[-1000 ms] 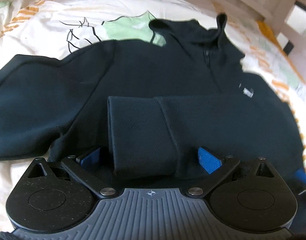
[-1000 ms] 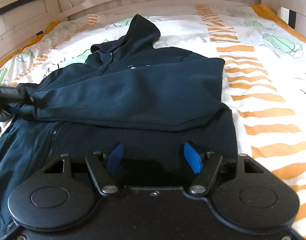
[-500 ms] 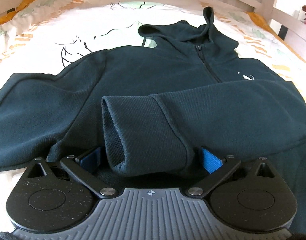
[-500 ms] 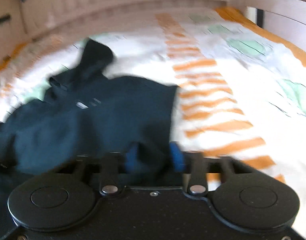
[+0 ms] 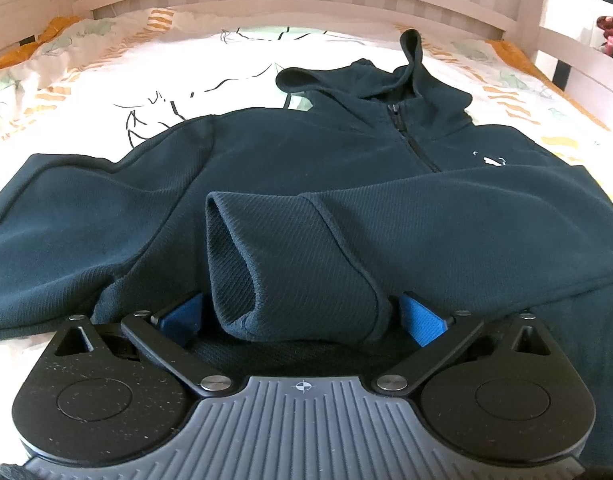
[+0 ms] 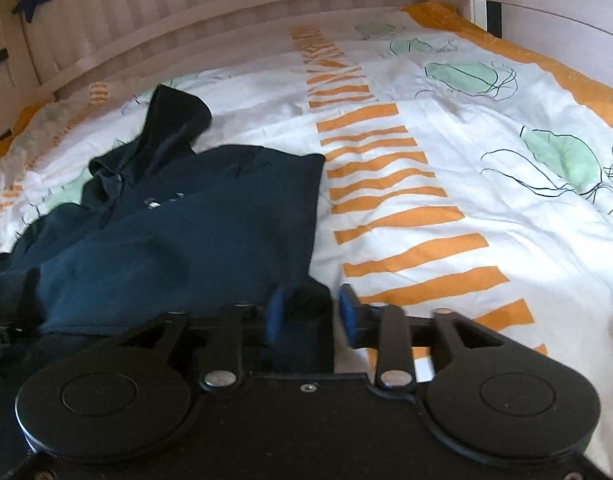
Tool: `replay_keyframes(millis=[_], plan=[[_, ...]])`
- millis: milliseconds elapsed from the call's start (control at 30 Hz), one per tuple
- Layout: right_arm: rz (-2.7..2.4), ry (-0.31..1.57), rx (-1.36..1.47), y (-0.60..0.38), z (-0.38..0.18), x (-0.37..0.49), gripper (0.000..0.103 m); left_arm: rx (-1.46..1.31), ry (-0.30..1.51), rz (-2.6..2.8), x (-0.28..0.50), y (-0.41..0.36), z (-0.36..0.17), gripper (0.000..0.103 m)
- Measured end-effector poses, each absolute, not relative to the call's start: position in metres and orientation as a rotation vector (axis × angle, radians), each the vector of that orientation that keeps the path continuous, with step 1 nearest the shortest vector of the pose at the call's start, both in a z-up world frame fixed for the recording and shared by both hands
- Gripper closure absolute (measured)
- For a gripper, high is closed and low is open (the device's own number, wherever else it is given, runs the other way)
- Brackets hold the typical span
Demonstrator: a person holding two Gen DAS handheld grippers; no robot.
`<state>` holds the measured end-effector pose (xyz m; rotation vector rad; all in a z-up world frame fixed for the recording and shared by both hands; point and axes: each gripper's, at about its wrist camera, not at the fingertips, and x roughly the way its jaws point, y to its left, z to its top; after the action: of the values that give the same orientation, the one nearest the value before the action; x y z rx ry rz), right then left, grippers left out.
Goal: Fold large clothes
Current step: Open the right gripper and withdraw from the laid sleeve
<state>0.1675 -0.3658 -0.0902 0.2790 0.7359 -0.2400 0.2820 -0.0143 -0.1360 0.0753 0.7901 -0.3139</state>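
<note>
Right now a dark navy hooded jacket [image 5: 306, 168] lies front-up on a bed [image 6: 446, 184] whose white cover is printed with orange stripes and pale green shapes. Its hood [image 5: 390, 76] points toward the slatted wooden headboard [image 5: 306, 4], and the zip [image 5: 412, 136] runs down from the collar. A small white logo [image 5: 488, 159] shows on the chest.

One sleeve [image 5: 386, 232] is folded across the body of the jacket, and its open cuff [image 5: 266, 280] ends right in front of the left hand-held gripper [image 5: 300, 316]. That gripper's blue fingers [image 5: 420, 318] stand spread wide on either side of the cuff. The cuff sits between them, but the pads do not appear to press on it; the fabric looks slack. The other sleeve [image 5: 66, 220] lies stretched out flat toward the left edge of the left wrist view.

In the right wrist view, which is somewhat blurred, the right hand-held gripper [image 6: 312, 316] is at the jacket's edge, where the dark cloth meets the striped cover. Its jaws have just been opening further, after first closing. A fold of dark fabric lies between the blue fingers [image 6: 348, 314], yet a gap shows beside the right finger, so the pads do not seem to clamp it. The cover beyond the jacket lies mostly smooth, with light wrinkles.
</note>
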Motion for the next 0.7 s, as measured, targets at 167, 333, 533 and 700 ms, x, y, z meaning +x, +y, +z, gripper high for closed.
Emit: replay_keyframes(millis=[167, 333, 533, 700], plan=[[-0.228, 0.779, 0.241, -0.350, -0.097, 0.162, 0.040, 0.075, 0.788, -0.312, 0.281, -0.015, -0.137, 0.000], [-0.251, 0.768, 0.234, -0.349, -0.115, 0.152, 0.040, 0.080, 0.793, -0.311, 0.282, -0.015, -0.136, 0.000], [-0.254, 0.757, 0.284, -0.349, -0.106, 0.141, 0.022, 0.062, 0.803, -0.310, 0.278, -0.012, -0.132, 0.000], [-0.255, 0.731, 0.331, -0.344, -0.091, 0.120, 0.009, 0.036, 0.833, -0.335, 0.257, -0.006, -0.121, 0.000]])
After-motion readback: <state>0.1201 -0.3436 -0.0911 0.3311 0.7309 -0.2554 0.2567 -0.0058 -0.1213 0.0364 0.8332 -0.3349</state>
